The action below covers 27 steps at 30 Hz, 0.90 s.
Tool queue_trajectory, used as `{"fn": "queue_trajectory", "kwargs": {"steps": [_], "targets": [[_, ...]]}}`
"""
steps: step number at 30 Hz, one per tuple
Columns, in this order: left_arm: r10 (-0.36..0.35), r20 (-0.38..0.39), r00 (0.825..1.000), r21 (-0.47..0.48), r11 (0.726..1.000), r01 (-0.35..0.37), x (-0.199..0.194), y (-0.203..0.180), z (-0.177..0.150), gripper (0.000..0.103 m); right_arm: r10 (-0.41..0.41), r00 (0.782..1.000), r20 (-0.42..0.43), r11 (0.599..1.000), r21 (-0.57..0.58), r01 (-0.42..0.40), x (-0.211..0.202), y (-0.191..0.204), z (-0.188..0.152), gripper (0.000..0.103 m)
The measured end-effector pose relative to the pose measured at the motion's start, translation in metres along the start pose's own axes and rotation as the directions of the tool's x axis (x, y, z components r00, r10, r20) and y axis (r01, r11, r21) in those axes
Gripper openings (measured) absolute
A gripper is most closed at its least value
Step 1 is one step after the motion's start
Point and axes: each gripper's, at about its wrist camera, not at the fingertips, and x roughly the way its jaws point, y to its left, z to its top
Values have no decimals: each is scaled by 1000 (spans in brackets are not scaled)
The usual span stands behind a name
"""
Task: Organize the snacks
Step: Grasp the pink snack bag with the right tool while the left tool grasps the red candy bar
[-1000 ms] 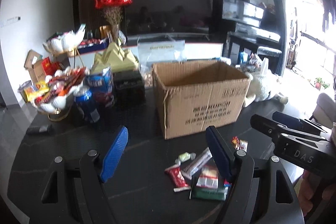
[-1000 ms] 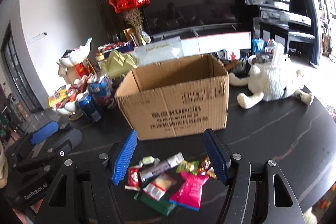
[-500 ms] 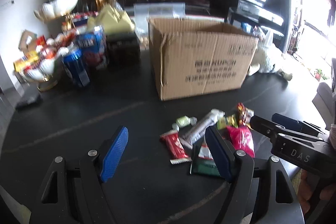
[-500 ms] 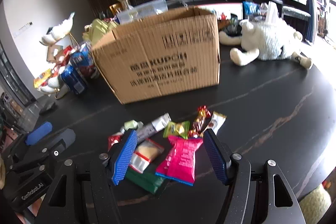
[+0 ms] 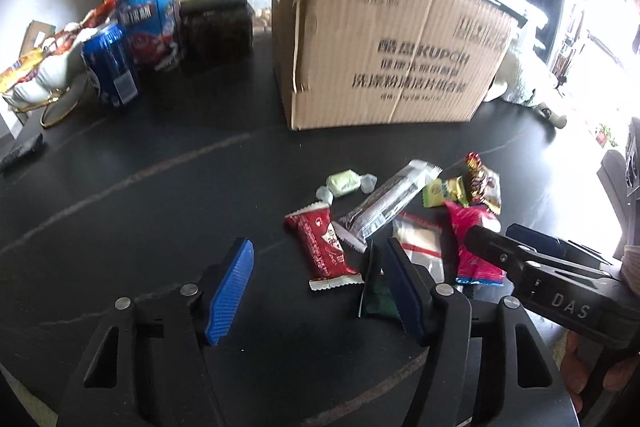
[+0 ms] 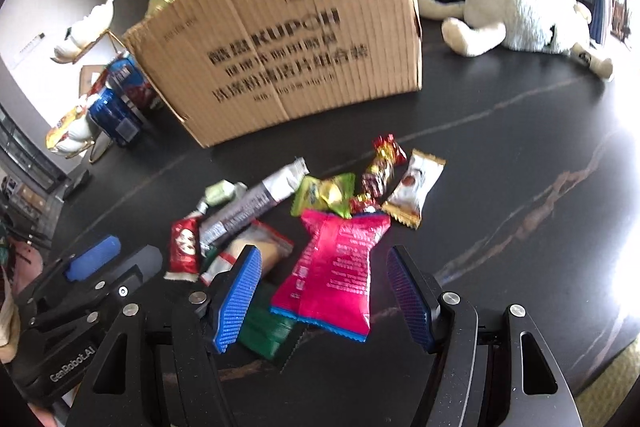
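Left gripper (image 5: 320, 291) jaws apart, just been closing, nothing gripped; red wrapper (image 5: 324, 247) lies ahead between them. Right gripper (image 6: 324, 299) open above pink packet (image 6: 336, 267), cardboard box (image 6: 288, 43) beyond.

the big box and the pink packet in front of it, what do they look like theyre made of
Box: corrugated cardboard, matte brown; ribbing lines run down its printed face and the corner edge looks creased and torn.
Pink packet: likely thin plastic film, glossy; it catches light, wrinkles, and has crimped ends.
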Motion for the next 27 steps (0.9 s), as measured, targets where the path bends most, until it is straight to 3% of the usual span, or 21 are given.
{"fn": "queue_trajectory", "kwargs": {"steps": [13,20,25,27], "targets": [[-6,-34,999,8,1000,7,22,1,-1,46,-25,999,-22,1000,-20,25,14,1,-3,66],[1,-32,999,13,1000,-1,28,0,-1,41,-17,999,-28,999,-38,16,15,3,-5,53],[1,-42,999,9,1000,0,36,1,-1,36,-32,999,-19,998,-49,31,14,5,-5,50],[5,-48,999,13,1000,-4,39,0,-1,26,-36,999,-15,998,-54,35,14,5,-5,49]]}}
